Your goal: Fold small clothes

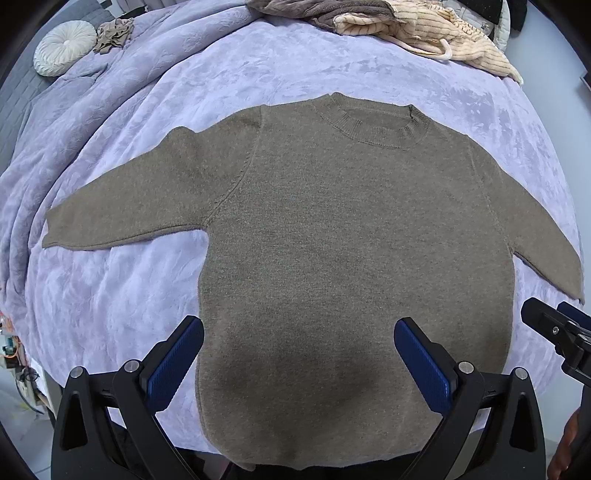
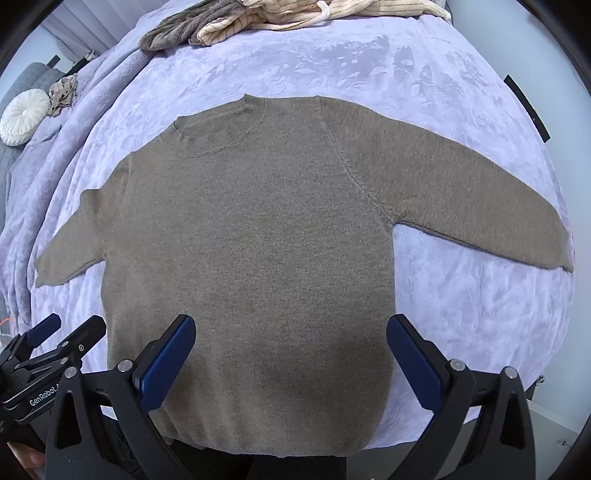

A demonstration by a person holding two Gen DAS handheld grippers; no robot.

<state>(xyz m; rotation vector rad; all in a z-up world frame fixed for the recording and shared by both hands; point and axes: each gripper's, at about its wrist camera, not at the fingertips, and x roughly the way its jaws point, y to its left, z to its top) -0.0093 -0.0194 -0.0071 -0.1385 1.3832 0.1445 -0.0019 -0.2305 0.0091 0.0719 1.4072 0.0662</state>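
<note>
Left wrist view
Sweater: a taupe knit sweater lies flat, front up, on a lavender bedspread, hem toward the camera, collar at the far end.
Long axis: hem to collar, running straight away from the tongs; both sleeves spread out sideways.
Left gripper: the left gripper hovers over the hem end with jaws wide and nothing between them, straddling the lower body left of centre.
Nearer sleeve: the left sleeve reaches out to this gripper's side, ahead and well apart from it.
Right gripper: the right gripper shows only at the frame's edge; its jaw state cannot be told here.
Background: a heap of cream and brown clothes sits at the far edge of the bed.

Right wrist view
Right gripper: the right gripper hangs above the hem with jaws wide and empty, over the lower body.
Nearer sleeve: the right sleeve stretches off to this gripper's side, ahead of it.
Left gripper: the left gripper sits just beside the hem's left corner, its fingers parted.
Judgement: nothing is folded yet; each sleeve likely falls to the tongs on its own side.
</note>
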